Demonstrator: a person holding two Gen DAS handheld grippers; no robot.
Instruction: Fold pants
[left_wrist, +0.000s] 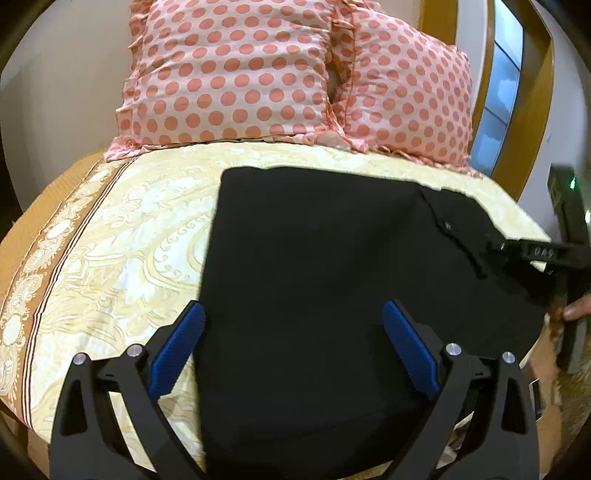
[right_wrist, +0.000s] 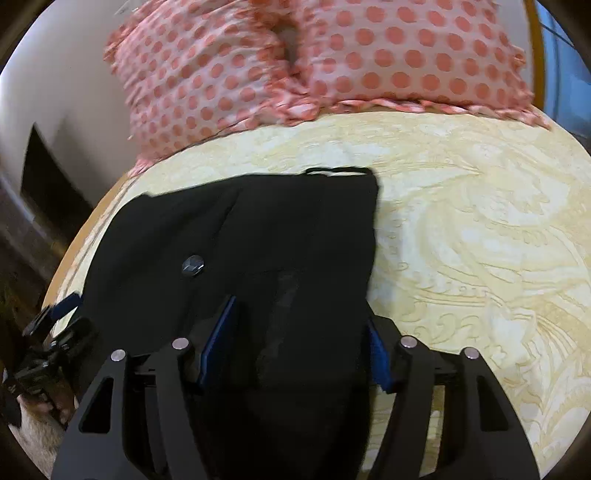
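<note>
Left gripper (left_wrist: 291, 325): blue-padded jaws spread wide, hanging over the pants, nothing pinched between them. Right gripper (right_wrist: 301, 325): jaws apart, black cloth lying between the pads; whether they press on it cannot be told.

Pants (left_wrist: 332, 266): black, folded into a rough rectangle, flat on the bed near its front edge; one dark button (right_wrist: 192, 266) showing.

Bedspread (left_wrist: 122, 236): cream with pale yellow scrollwork and a brown patterned border along one side.

Pillows (left_wrist: 236, 74): two, pink with coral dots and frilled edges, propped side by side at the head.

Wall (left_wrist: 55, 92): plain, light. Window (left_wrist: 504, 88): wood-framed, beside the pillows
</note>
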